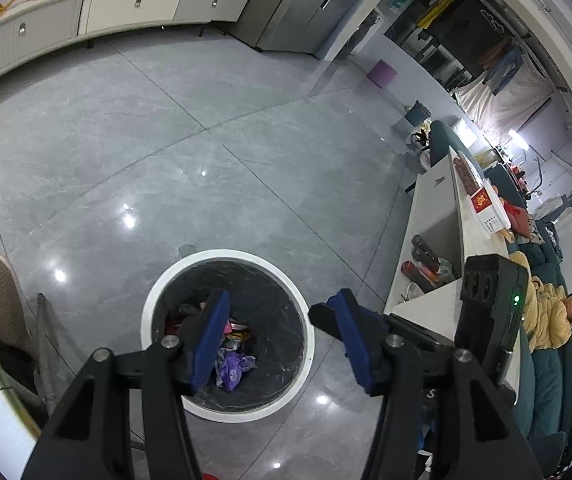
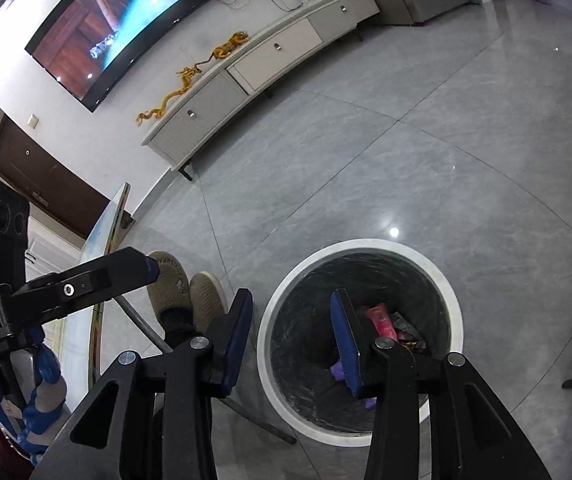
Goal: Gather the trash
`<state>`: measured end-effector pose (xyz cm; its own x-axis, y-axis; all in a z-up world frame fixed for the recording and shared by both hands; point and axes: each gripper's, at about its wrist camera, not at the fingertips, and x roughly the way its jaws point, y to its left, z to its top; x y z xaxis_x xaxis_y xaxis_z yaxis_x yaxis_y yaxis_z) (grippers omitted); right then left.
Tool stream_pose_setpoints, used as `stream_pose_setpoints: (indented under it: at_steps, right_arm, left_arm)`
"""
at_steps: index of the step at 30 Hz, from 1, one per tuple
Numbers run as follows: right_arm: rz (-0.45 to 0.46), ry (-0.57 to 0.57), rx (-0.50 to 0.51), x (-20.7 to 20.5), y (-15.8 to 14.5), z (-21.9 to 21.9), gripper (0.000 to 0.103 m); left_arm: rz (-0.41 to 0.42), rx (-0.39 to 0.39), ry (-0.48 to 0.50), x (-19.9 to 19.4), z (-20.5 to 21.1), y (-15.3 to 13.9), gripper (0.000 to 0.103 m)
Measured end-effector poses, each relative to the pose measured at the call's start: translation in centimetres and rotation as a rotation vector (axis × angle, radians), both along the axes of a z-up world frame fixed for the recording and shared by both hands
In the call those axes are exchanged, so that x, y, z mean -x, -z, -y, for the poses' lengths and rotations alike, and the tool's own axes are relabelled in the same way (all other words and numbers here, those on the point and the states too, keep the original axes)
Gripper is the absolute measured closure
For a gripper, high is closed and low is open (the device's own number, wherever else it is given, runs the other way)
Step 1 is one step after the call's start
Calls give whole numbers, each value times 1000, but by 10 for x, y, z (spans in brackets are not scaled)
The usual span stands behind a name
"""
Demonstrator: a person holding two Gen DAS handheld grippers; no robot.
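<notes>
A round bin with a white rim (image 1: 226,254) and a black liner stands on the grey floor under both grippers. Inside it lie a crumpled purple bag (image 1: 232,368) and several coloured wrappers, among them a pink wrapper (image 2: 381,318). My left gripper (image 1: 280,308) hangs over the bin's mouth, open, with nothing between its blue pads. My right gripper (image 2: 291,300) is also open and empty. Its left finger is outside the bin rim (image 2: 365,245) and its right finger is over the liner. The left gripper's fingertip (image 2: 150,266) shows at the left of the right wrist view.
A person's feet in beige slippers (image 2: 174,284) rest on the floor just left of the bin. A low white table (image 1: 437,216) with clutter stands to the right, and a person in yellow (image 1: 545,312) lies on a teal sofa beyond it. A long white TV cabinet (image 2: 270,60) lines the far wall.
</notes>
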<state>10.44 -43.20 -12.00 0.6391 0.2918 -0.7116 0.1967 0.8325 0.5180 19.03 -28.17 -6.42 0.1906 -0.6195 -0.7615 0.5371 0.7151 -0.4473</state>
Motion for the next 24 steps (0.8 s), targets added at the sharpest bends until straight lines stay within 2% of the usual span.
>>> stream_pose_setpoints:
  at_steps: [8, 17, 24]
  right_arm:
    - [55, 17, 98, 9, -28, -17, 60]
    - [118, -53, 223, 22, -71, -72, 57]
    - [171, -131, 293, 37, -99, -121, 52]
  left_arm:
    - [144, -61, -63, 28, -39, -27, 49]
    - [225, -92, -192, 60, -116, -47, 49]
    - [299, -104, -326, 91, -177, -66, 39]
